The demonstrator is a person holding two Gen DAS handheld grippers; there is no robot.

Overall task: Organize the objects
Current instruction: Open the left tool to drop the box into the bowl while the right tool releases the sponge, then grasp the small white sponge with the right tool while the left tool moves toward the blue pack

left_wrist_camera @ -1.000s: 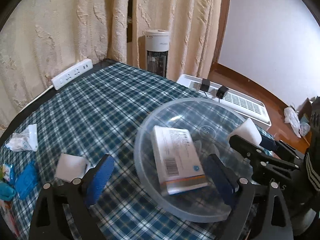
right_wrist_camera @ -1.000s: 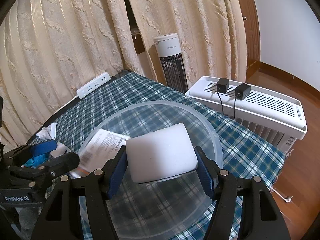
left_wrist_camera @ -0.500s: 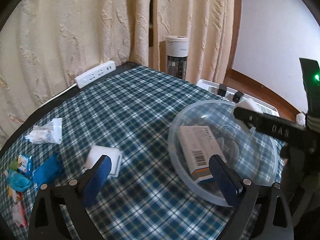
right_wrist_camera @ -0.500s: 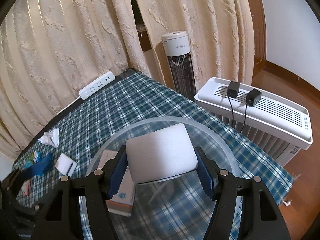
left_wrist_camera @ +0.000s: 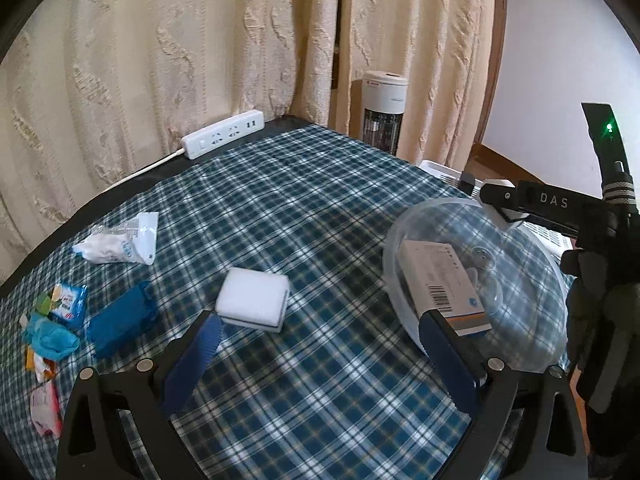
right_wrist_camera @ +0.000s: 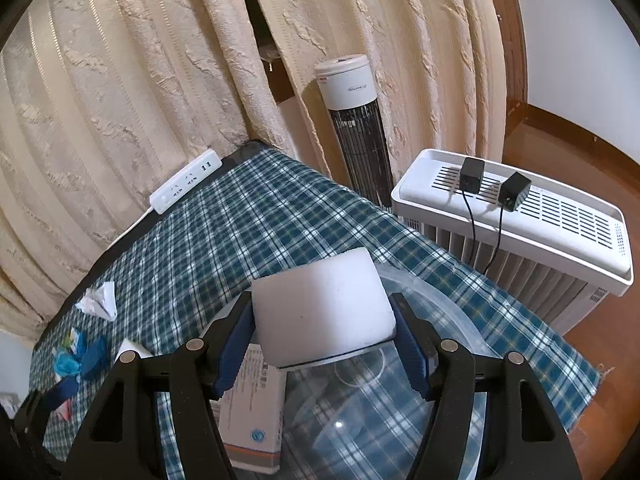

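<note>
- Sponges number two: your right gripper clamps one white sponge between its blue pads, over the clear plastic bowl; the second white sponge lies on the cloth just ahead of your left gripper's near finger.
- Your left gripper has just been opening; its jaws stand wide and released, with only cloth between them.
- One clear plastic bowl sits ahead and to the right of your left gripper, holding one white carton with a barcode and an orange stripe.
- Small packets lie to the left of your left gripper: one crumpled white wrapper, one blue pouch, one teal scrap, and a few printed sachets whose count you cannot tell.
- One white power strip rests at the far edge, well ahead of both grippers.
- Everything sits on a blue-and-white plaid tablecloth over a dark table.
- Behind hang cream textured curtains; one white tower fan stands beyond the table, and one white heater to the right of your right gripper carries two black adapters on top.
- Wooden floor and a white wall show at far right.
</note>
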